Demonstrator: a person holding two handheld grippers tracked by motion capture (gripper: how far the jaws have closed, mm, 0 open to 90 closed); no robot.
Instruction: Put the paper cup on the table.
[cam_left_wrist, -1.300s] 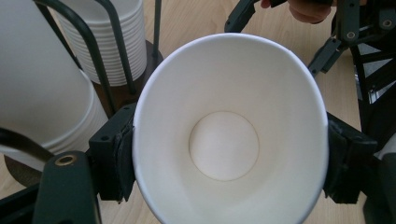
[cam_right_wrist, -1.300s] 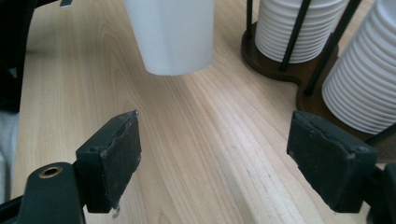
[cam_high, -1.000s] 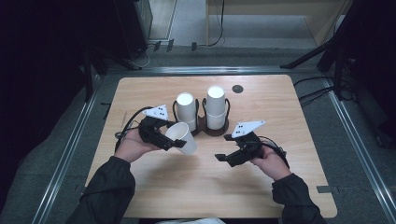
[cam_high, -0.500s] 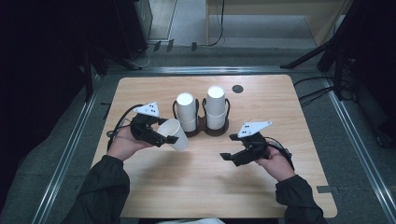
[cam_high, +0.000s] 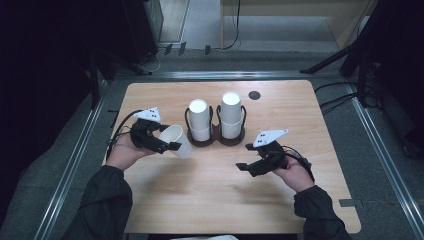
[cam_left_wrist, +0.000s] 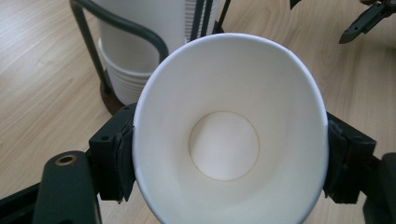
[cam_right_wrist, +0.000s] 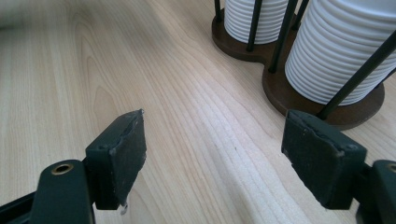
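My left gripper (cam_high: 170, 142) is shut on a white paper cup (cam_high: 180, 144), held on its side left of the cup holder (cam_high: 216, 141). In the left gripper view the cup's open mouth (cam_left_wrist: 224, 144) faces the camera, and both pads (cam_left_wrist: 114, 163) press its rim. Two stacks of white cups (cam_high: 199, 119) (cam_high: 231, 114) stand upside down in the holder's wire rings. My right gripper (cam_high: 244, 157) hovers in front of the holder, open. Its jaws have just been closing a little with nothing between them (cam_right_wrist: 219, 154), only bare wood. The stacks (cam_right_wrist: 336, 60) rise ahead of it to the right.
The wooden table (cam_high: 200, 200) has free surface in front of and beside the holder. A small dark round disc (cam_high: 254, 95) lies near the far edge. Metal rails and dark floor surround the table.
My left hand has carried the cup to the left, away from the left stack. The right hand has stayed roughly where it was.
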